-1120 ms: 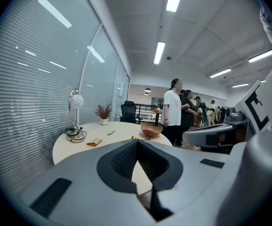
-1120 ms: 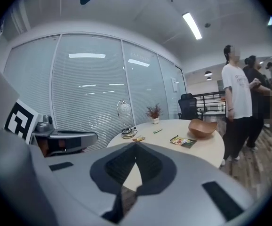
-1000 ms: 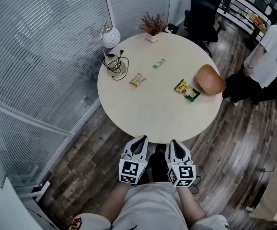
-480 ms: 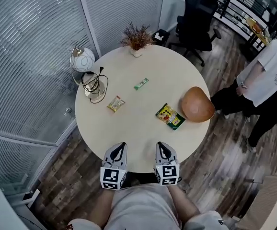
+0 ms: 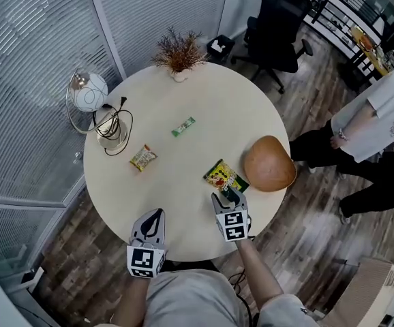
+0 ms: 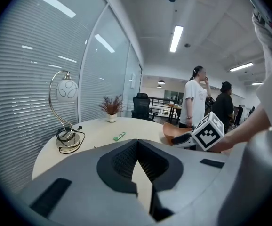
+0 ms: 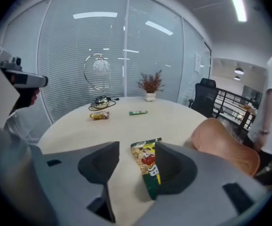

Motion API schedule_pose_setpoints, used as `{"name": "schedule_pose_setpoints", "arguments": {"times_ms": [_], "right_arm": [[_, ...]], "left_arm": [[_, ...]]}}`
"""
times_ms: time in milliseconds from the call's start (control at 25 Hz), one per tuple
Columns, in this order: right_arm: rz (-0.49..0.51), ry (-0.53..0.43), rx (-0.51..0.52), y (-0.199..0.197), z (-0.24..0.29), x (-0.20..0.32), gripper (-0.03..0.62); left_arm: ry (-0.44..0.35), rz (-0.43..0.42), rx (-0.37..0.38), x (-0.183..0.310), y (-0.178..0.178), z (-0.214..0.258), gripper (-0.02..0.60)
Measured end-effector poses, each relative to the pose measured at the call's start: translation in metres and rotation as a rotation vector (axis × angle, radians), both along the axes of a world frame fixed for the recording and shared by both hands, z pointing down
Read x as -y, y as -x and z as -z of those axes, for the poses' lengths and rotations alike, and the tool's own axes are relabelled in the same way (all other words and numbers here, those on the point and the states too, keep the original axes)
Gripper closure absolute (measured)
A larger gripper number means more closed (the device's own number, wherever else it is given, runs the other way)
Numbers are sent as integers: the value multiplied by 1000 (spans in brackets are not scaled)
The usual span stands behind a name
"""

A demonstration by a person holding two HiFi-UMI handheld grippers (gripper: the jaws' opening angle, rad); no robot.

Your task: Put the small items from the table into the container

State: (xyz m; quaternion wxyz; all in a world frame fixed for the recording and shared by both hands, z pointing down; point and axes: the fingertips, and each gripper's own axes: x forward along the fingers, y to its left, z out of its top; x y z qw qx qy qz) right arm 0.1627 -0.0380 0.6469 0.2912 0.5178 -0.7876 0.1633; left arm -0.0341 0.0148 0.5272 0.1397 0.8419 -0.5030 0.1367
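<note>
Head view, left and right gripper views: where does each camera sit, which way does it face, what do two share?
Head view: on the head, steeply down at the table; left gripper, right gripper, forearms show.
Left gripper view: on that gripper, across the table towards the lamp; shut jaws show.
Right gripper view: on that gripper, at the snack packet between its opening jaws.
Both gripper views share the green bar.

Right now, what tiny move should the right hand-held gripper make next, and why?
Probably nudge the right hand-held gripper a little further forward over the snack packet before squeezing. Its jaws are opening, and the packet lies flat on the table between them, off to one side of the gap and not yet pinched. The brown bowl waits just beside it.
</note>
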Motion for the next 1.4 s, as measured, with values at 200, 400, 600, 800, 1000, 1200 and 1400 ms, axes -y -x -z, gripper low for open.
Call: {"name": "schedule_pose_setpoints", "arguments": {"times_ms": [200,400,600,800,1000,1200,1400], "right_arm": [[5,95,-85,-17,-42,32,323],[1,187,-124,-23,-74,51,296],[-69,283,-102,-32,-100,61,293],[-126,345,-97,-34,-101,57,303],[-87,399,-69,-24,-96,34,430],[-31,349,2,-5,-77,10,457],[-93,76,70,-28,26,33,457]], "left_arm": [[-3,-22,22,11,-6,-5,589],[27,-26,26,14,-9,-12,589],[46,-9,34,18,1,-18,589],[47,11,32,22,7,-18,589],[31,0,22,23,0,-13,589],[25,-15,14,22,-5,-14,589],[8,-23,10,23,-11,-8,589]]}}
